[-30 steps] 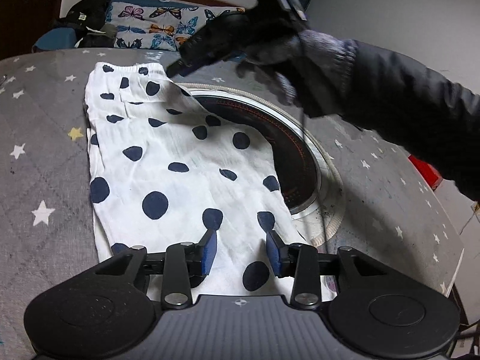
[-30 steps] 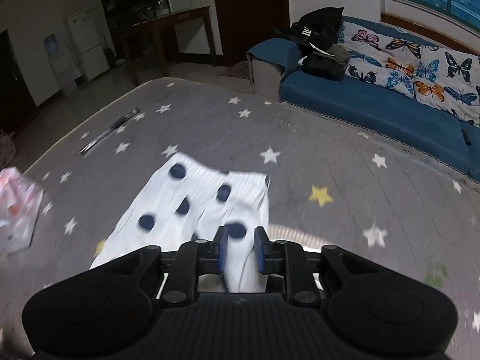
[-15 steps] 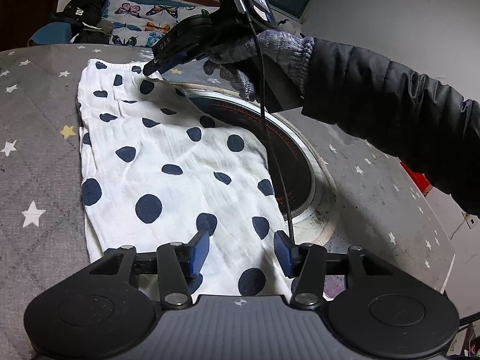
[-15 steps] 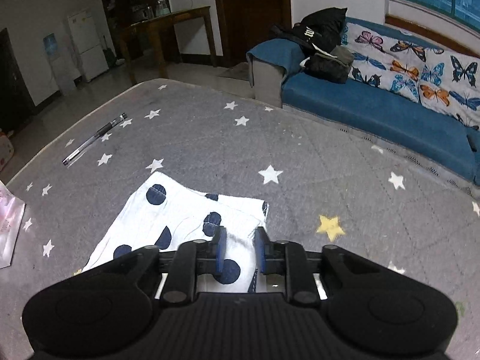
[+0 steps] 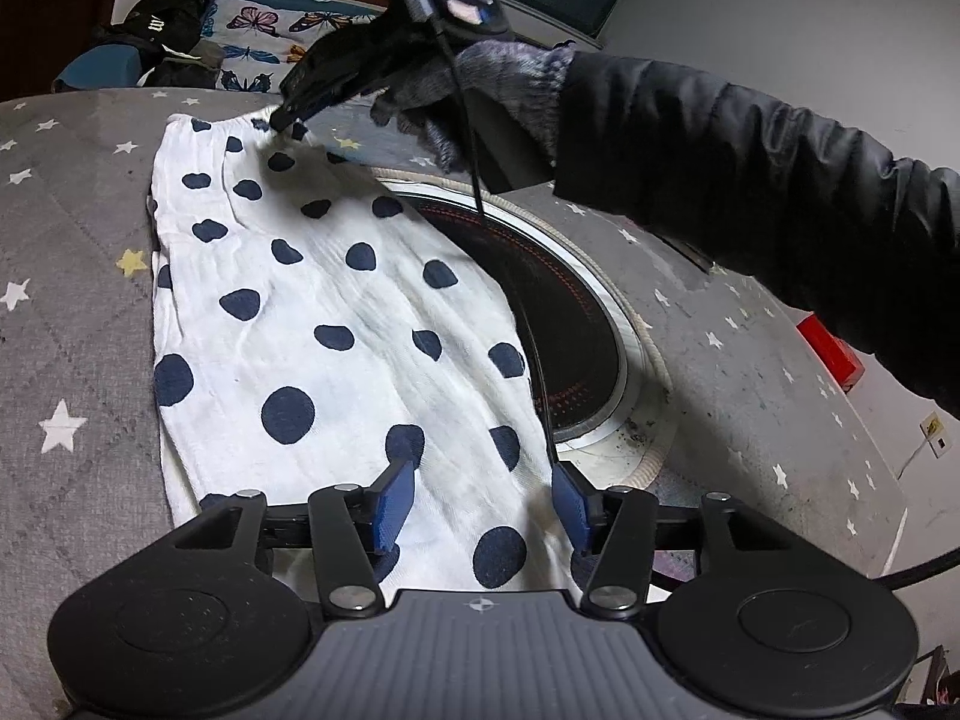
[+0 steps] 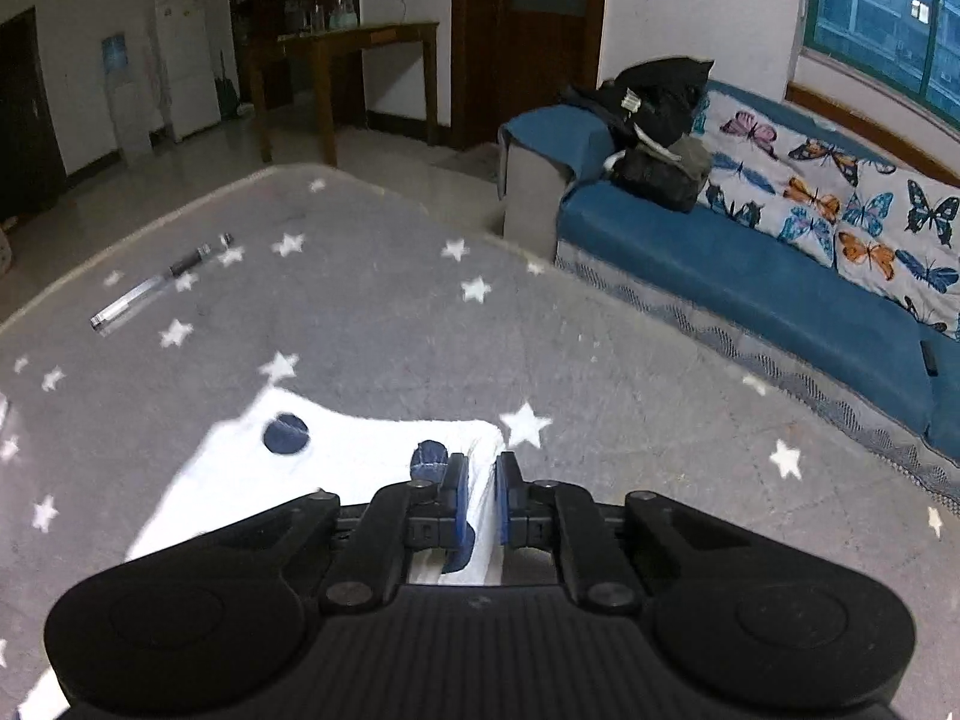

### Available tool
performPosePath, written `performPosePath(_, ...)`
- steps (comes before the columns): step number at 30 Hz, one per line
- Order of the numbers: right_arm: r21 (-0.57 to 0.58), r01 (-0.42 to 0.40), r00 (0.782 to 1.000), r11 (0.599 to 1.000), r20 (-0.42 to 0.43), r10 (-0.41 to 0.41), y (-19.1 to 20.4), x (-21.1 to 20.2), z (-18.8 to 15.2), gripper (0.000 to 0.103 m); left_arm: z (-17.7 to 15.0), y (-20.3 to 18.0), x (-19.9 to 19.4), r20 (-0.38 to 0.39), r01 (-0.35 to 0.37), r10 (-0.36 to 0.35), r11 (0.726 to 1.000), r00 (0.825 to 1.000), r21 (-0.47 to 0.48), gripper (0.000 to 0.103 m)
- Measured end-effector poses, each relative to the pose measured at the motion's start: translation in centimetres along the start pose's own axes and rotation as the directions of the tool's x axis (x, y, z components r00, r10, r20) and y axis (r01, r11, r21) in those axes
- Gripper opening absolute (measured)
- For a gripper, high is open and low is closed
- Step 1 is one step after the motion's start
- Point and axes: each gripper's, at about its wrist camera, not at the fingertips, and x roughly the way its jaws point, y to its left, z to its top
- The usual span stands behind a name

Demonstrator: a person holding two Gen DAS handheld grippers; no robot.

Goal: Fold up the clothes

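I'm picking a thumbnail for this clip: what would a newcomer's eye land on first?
The white cotton garment with navy polka dots, spread on the grey star-print table cover and partly over a round black cooktop. Next, the right gripper pinching the garment's far waistband, and the butterfly-print blue sofa behind.

Spotted garment (image 5: 336, 324) — between parted jaws

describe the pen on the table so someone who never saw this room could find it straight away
Start at the grey star-print table cover and look along its far left edge, away from the blue sofa. The pen lies there alone, well beyond the white polka-dot garment. It is the only thin, clear stick on the cover, with a dark grip.
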Motion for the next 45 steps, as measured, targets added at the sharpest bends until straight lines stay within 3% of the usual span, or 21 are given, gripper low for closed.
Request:
performPosePath(5, 0.015, -0.012, 1.000, 1.000, 0.009, 0.011, 0.0, -1.2, -0.6, 0.016, 0.1, -0.1, 0.1, 0.001, 0.004, -0.004, 1.000, 1.000, 0.000, 0.057)
performPosePath(11, -0.010, -0.048, 0.999, 0.999, 0.021, 0.048, 0.5, -4.2, -1.0, 0.016, 0.5, 0.1, -0.4, 0.014, -0.010, 0.010, 1.000, 1.000, -0.014, 0.057)
performPosePath(15, -0.033, -0.083, 0.996, 0.996, -0.020, 0.083, 1.6, -3.3, -1.7, 0.016, 0.7, 0.5, -1.1, 0.036, -0.026, 0.027, 0.999, 0.999, -0.030, 0.058)
performPosePath(18, -0.022, -0.046, 0.997, 0.999, -0.068, 0.044, 2.2, -2.0, -1.9, 0.016, 0.7, 0.9, -1.5, 0.044, -0.043, 0.045, 0.998, 0.998, -0.049, 0.058)
performPosePath(24, -0.049, -0.094, 0.996, 0.994, -0.007, 0.094, 4.3, -3.4, -0.3, 0.018, 0.5, 1.5, -1.8, 0.049, -0.052, 0.055, 0.996, 0.997, -0.073, 0.059)
performPosePath(28, -0.014, -0.159, 0.987, 0.987, 0.021, 0.160, 5.7, -3.3, 1.4, 0.026, 0.3, 1.7, -1.6, 0.047, -0.052, 0.056, 0.995, 0.997, -0.082, 0.059)
performPosePath(30, -0.009, -0.159, 0.987, 0.987, 0.025, 0.159, 6.5, -2.7, 2.1, 0.033, 0.3, 1.7, -1.6, 0.049, -0.052, 0.056, 0.995, 0.997, -0.087, 0.059)
performPosePath(33, -0.013, -0.134, 0.991, 0.991, 0.007, 0.134, 7.5, -1.3, 2.5, 0.033, 0.1, 1.8, -1.7, 0.052, -0.049, 0.054, 0.995, 0.997, -0.091, 0.060)
performPosePath(36, -0.028, -0.081, 0.996, 0.996, -0.028, 0.080, 7.9, -0.2, 2.3, 0.031, 0.0, 1.8, -1.8, 0.054, -0.046, 0.051, 0.995, 0.997, -0.092, 0.060)
performPosePath(38, -0.030, -0.066, 0.998, 0.997, -0.025, 0.066, 7.8, -0.4, 1.8, 0.015, -0.1, 1.9, -1.8, 0.056, -0.042, 0.048, 0.994, 0.997, -0.096, 0.060)
performPosePath(40, -0.009, -0.067, 0.998, 0.998, -0.005, 0.067, 7.1, -1.1, 1.6, 0.006, -0.2, 2.1, -1.9, 0.058, -0.039, 0.045, 0.994, 0.997, -0.099, 0.060)
performPosePath(45, 0.050, -0.065, 0.997, 0.997, 0.044, 0.063, 5.4, -2.8, 1.4, 0.003, -0.4, 2.3, -2.2, 0.062, -0.033, 0.039, 0.994, 0.997, -0.101, 0.060)
